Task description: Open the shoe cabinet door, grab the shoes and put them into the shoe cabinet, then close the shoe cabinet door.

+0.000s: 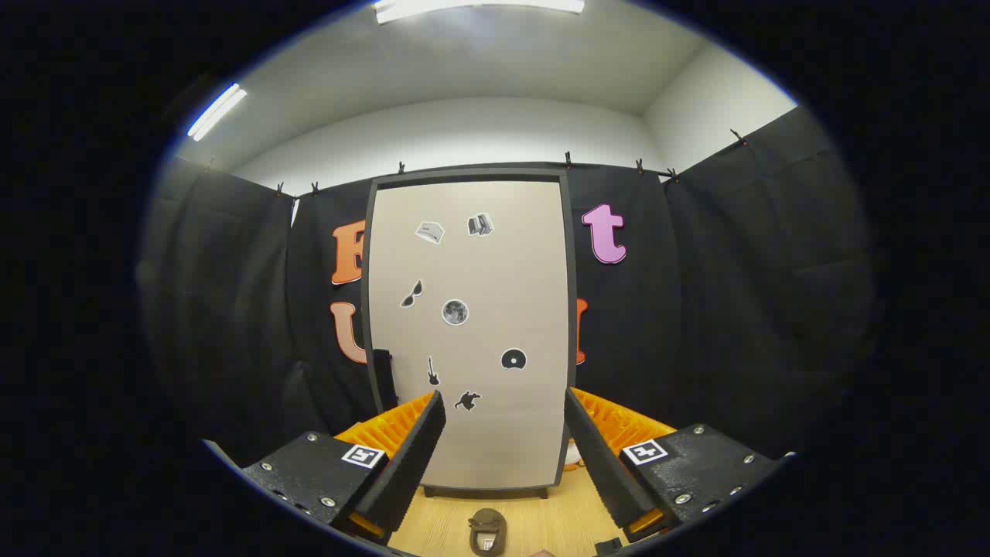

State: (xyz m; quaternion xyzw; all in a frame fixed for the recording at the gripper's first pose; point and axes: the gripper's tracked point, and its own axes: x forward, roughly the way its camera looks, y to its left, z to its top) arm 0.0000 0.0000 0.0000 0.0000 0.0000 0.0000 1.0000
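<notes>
The shoe cabinet (472,333) stands upright ahead of me on a wooden floor, its pale door shut in a dark frame and dotted with small stickers. A dark handle (383,371) sits on the door's left edge, just above my left finger. A brown shoe (487,532) lies on the floor below, between my fingers and close to me. My gripper (503,445) is open, its fingers spread wide with nothing between them, and it stands short of the door.
The wooden floor (534,514) runs from me to the cabinet's foot. A small white and orange object (573,455) peeks out by the cabinet's lower right corner, behind my right finger. Black cloth walls close in on both sides.
</notes>
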